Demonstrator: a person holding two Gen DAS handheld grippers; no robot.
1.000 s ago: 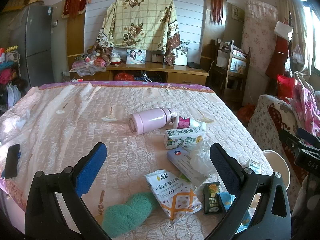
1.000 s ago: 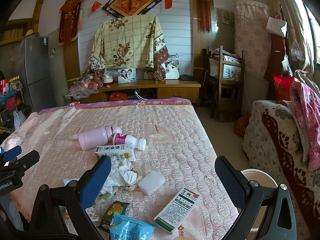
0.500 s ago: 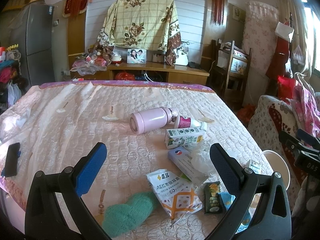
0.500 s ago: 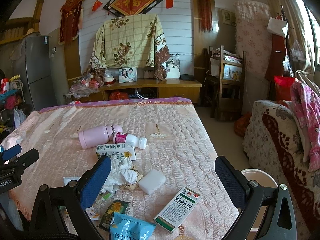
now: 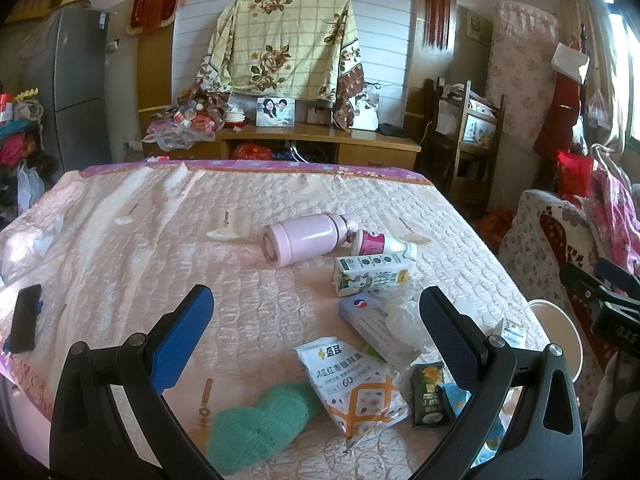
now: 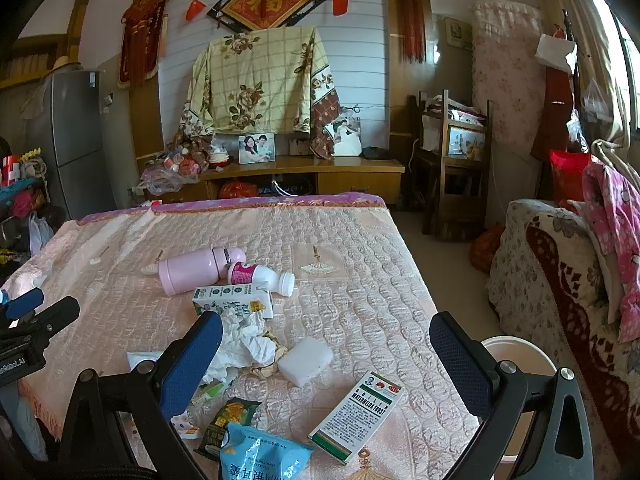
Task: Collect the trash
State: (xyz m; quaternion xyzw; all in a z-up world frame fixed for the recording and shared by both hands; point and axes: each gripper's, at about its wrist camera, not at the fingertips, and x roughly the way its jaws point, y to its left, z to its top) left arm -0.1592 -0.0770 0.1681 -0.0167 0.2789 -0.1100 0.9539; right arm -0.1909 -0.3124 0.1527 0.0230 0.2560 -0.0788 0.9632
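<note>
Trash lies on a pink quilted bed (image 5: 120,240). In the left wrist view: a white snack bag (image 5: 352,384), a dark green packet (image 5: 428,394), a milk carton (image 5: 372,276), a white box (image 5: 364,320), crumpled tissue (image 5: 400,316). In the right wrist view: a "Watermelon Frost" box (image 6: 356,414), a white block (image 6: 306,360), crumpled tissue (image 6: 244,344), a blue bag (image 6: 260,456), a milk carton (image 6: 232,300). My left gripper (image 5: 316,320) is open above the bed's near edge. My right gripper (image 6: 324,344) is open above the trash. Both hold nothing.
A pink flask (image 5: 304,238) and a white bottle (image 6: 260,274) lie mid-bed. A teal plush (image 5: 260,424) and a black phone (image 5: 26,318) lie on the bed. A white bin (image 6: 520,360) stands on the floor right of the bed, beside a sofa (image 6: 560,300).
Both grippers have barely shifted. Nothing on the bed has moved.
</note>
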